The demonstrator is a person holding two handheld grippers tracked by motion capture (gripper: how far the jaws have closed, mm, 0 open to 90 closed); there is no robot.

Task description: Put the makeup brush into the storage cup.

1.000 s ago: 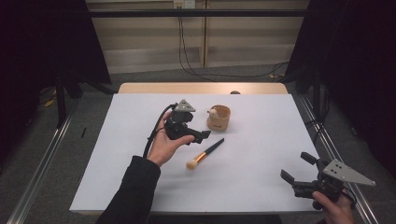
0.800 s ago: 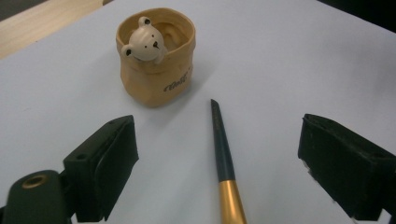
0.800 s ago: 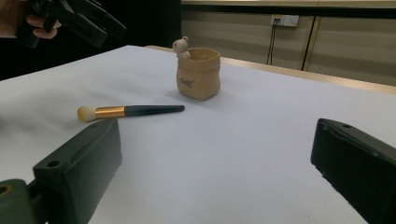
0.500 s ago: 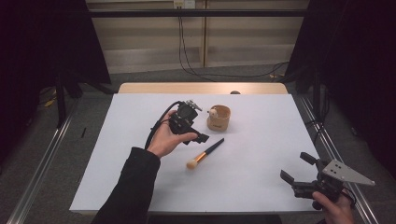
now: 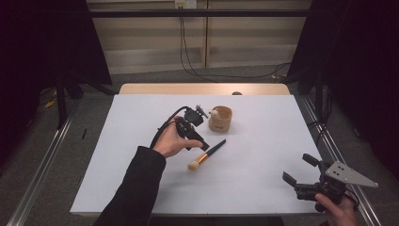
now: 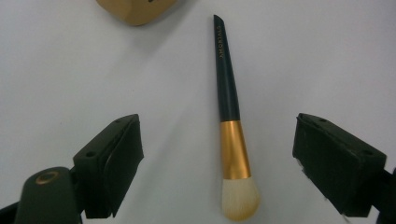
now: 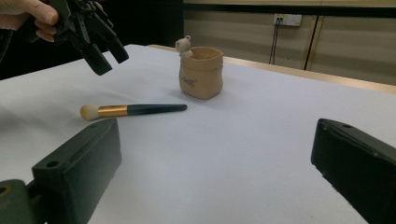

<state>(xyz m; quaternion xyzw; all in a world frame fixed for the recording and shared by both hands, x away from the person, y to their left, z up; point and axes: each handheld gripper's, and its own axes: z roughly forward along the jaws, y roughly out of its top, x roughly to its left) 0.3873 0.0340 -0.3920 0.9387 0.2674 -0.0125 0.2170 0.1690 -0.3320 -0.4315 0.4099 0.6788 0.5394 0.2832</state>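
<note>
Two tools are in use, one per hand. The left tool is held above the white table, tilted downward. Its two jaws stand wide apart and hold nothing. In the left tool view, one makeup brush lies flat on the table directly below and between the two jaws, touching neither. The brush has a dark handle, a gold ferrule and a pale bristle head; the bristle end lies nearest the tool and the handle tip points away from it. Lettering runs along the handle.

One tan pot stands upright on the table just beyond the handle tip of the brush, apart from it. A small pale bear figure sits at its rim. In the high view the pot is just beside the left tool, on the side away from the left hand.

The right tool is held low at the near right corner of the table by the right hand, well apart from the brush and the pot. Its two jaws are spread wide and hold nothing. A grey three-cornered plate sits on top of it. In the right tool view, the brush and the pot lie ahead of the jaws, with the left tool above the bristle end.

Count: two tools, one brush, one pot, one bear figure.
</note>
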